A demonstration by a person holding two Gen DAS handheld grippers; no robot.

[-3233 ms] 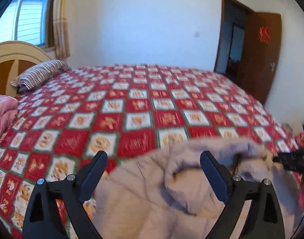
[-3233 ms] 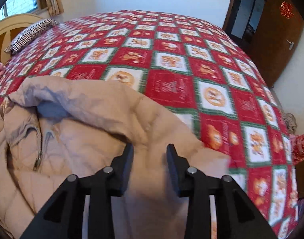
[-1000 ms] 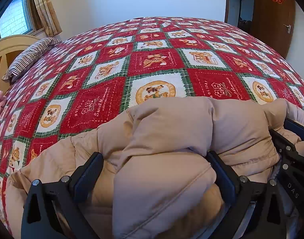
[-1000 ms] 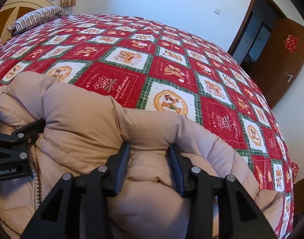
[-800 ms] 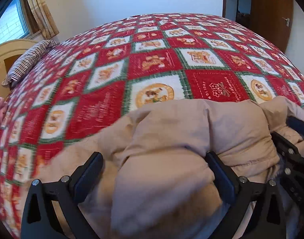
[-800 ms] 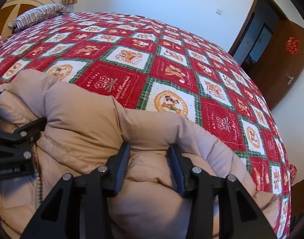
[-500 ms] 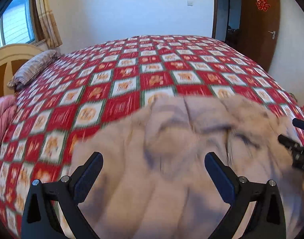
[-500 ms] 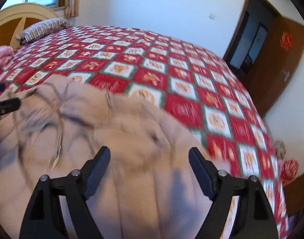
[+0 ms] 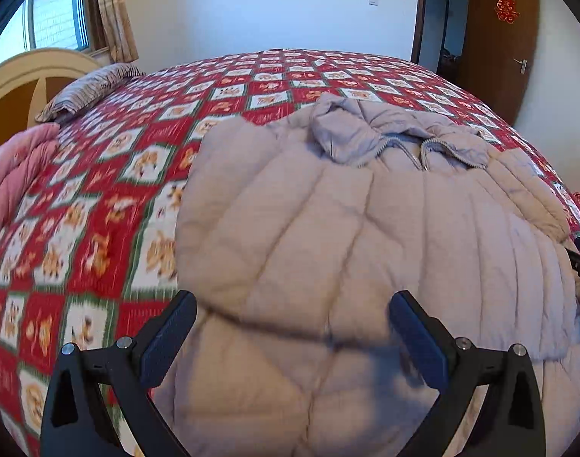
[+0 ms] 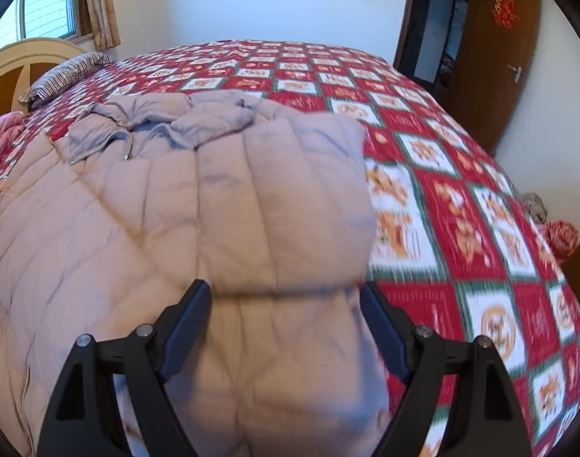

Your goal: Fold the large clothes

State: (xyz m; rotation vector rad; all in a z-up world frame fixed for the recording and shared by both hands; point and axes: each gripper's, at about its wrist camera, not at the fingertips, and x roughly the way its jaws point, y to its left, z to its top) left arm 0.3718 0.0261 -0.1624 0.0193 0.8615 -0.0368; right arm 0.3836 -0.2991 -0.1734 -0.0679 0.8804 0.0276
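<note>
- The left gripper (image 9: 292, 337) stands with its jaws wide apart and nothing pinched; its two dark fingers (image 9: 168, 339) frame the near part of the coat without pressing on it.
- The right gripper (image 10: 286, 327) is likewise spread wide and empty, hanging over the coat's right-hand side, with one finger over the padded fabric and the other near the coat's right edge (whether that one overlaps the fabric is hard to tell through the blur).
- A small dark piece of the right gripper peeks in at the far right edge of the left wrist view, beside the coat's flank.
- The beige quilted coat (image 9: 366, 236) lies flat on the bed below and ahead of both grippers, running away from them; a folded-over panel makes a raised fold line just beyond the fingertips.
- Its hood and collar (image 10: 183, 118) sit crumpled at the far end, with the zipper (image 9: 421, 154) open at the neck.
- Under the coat is a red, white and green checked bedspread (image 10: 461, 198), showing on either side and beyond.
- Farther off: a striped pillow (image 9: 92, 89) by the wooden headboard (image 9: 19, 83), a pink blanket (image 9: 12, 179) at the left edge, a curtained window (image 10: 46, 3), and a brown door (image 10: 495, 49) standing open to the right.
</note>
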